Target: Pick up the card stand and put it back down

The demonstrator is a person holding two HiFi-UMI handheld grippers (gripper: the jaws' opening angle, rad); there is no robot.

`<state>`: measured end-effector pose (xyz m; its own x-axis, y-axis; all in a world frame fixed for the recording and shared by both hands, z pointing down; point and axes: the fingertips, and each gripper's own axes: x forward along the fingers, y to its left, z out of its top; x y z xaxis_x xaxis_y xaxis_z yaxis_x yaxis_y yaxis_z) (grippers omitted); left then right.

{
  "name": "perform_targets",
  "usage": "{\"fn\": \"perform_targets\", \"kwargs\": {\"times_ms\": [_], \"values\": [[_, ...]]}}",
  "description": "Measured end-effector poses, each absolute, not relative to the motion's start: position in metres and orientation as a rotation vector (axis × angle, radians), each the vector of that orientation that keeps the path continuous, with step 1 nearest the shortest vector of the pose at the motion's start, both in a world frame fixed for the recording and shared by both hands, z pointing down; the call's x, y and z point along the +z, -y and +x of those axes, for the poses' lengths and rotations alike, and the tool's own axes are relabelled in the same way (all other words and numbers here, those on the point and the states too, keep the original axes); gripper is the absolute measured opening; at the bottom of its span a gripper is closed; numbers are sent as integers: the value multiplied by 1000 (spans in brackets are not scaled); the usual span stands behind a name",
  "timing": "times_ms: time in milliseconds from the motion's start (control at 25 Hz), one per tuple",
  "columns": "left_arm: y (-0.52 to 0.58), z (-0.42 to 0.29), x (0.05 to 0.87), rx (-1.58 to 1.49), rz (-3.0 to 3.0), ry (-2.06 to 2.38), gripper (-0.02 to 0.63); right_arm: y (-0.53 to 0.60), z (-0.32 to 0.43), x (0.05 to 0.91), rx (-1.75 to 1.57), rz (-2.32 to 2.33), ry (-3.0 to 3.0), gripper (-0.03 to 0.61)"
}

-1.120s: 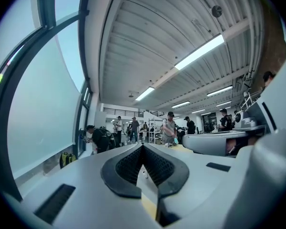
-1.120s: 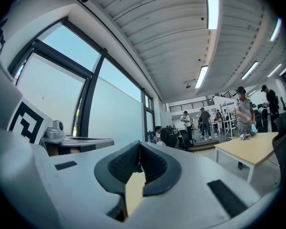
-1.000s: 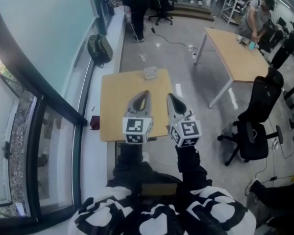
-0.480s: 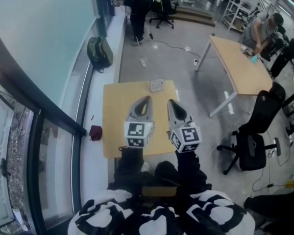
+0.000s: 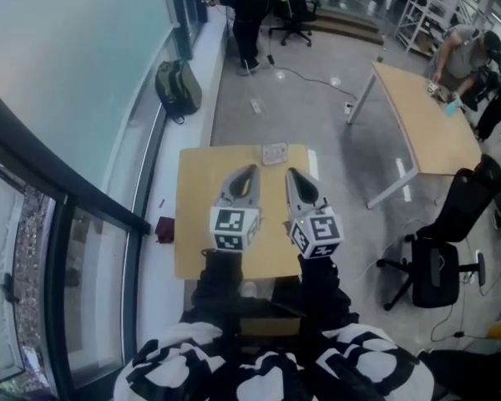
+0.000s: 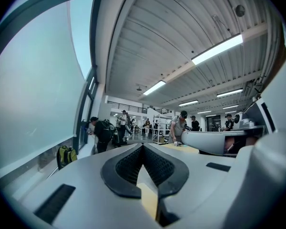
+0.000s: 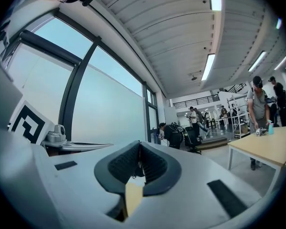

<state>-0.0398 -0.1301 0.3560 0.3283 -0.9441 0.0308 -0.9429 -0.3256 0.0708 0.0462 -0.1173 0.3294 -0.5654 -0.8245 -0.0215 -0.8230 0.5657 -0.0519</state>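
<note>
Advancing since a second ago, the left gripper (image 5: 249,172) and right gripper (image 5: 290,175) are hovering further in over the tabletop (image 5: 199,224). Both are clenched, gripping nothing. The card stand (image 5: 275,152) is sitting untouched at the tabletop's far edge, just ahead of them.

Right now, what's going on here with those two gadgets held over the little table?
A person is holding a gripper in each hand, both pointing level above a small wooden table. The left gripper and the right gripper are both shut and hold nothing. The small pale object at the table's far edge, apparently the card stand, sits just ahead of the gripper tips, and neither gripper touches it. The pickup has not yet happened.
</note>
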Motion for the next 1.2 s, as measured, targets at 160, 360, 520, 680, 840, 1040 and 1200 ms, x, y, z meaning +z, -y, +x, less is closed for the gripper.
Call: {"fn": "perform_targets", "kwargs": {"times_ms": [160,360,520,680,840,1040,1200], "values": [[154,-31,363,12,2525,1777,2,149,55,339,-81,-1446,-2750,26],[176,-22,395,118,2535,1721,2,176,65,366,-154,-1469,-2767,26],[191,-16,423,171,2525,1670,2,194,69,393,-223,-1477,-2795,26],[205,-15,440,146,2521,1622,3,207,66,415,-275,-1453,-2846,26],[214,-20,462,160,2499,1600,17,213,65,438,-316,-1452,-2892,26],[224,-36,501,239,2462,1592,46,226,65,465,-347,-1453,-2949,26],[234,-52,528,333,2449,1593,98,240,67,482,-372,-1444,-2974,26]]}}
